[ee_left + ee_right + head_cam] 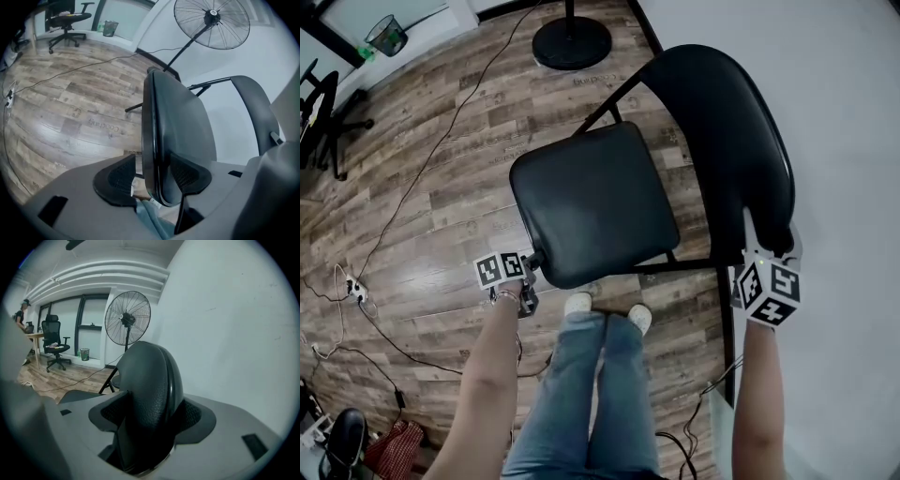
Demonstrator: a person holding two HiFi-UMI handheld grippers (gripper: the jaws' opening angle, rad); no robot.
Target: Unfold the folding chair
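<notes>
The folding chair [675,187] stood at the centre and right of the head view, its seat [591,202] in the middle of the frame and its backrest [731,131] arching to the upper right, close to the pale wall [853,141]. The seat looked nearly level, but whether the frame had spread fully could not be told.

The right tool [769,242] pinched the top of the backrest, with both pads bearing on the padded curve. The left tool [532,264] straddled the lower left edge of the seat. Its jaws were spread a little wider than the rim, and a sliver of floor showed between one pad and the edge, so it did not seem to be clamping.

The slack left hold looked like the main risk: pushed down that way, the seat could slide out of the jaws and drop or spring back. The rounded, smooth backrest could also roll out of the right pinch under a sideways pull. The person's shoes [577,302] sat just below the seat's near edge, so a sudden fall could land on them. On the wood floor [441,216] the legs might skid, and a cable [712,389] at the lower right lay near one leg and could snag it.
</notes>
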